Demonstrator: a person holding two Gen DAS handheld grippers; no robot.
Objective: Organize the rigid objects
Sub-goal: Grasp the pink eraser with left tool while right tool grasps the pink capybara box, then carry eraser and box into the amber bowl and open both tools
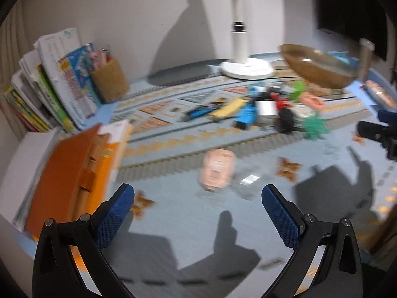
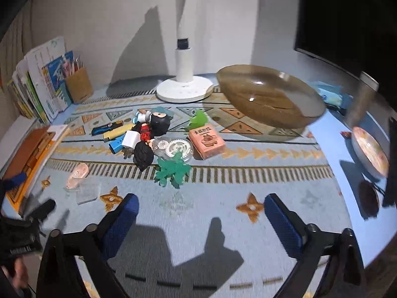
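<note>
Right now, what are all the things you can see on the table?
glass bowl: one, brownish see-through, back right
lamp base: one, white, back middle by the wall
pink box: one, right edge of the toy pile
green leafy toys: two, one in front of the pile, one behind the pink box
gear toy: one, clear and white, in the pile
white charger: one, in the pile
blue and yellow bars: several, left of the pile
pink case: one, alone, front left
pencil cup: one, tan, back left
books: a stack, leaning, back left
orange folder: one, left edge
left claw: open, empty
right claw: open, empty
</note>
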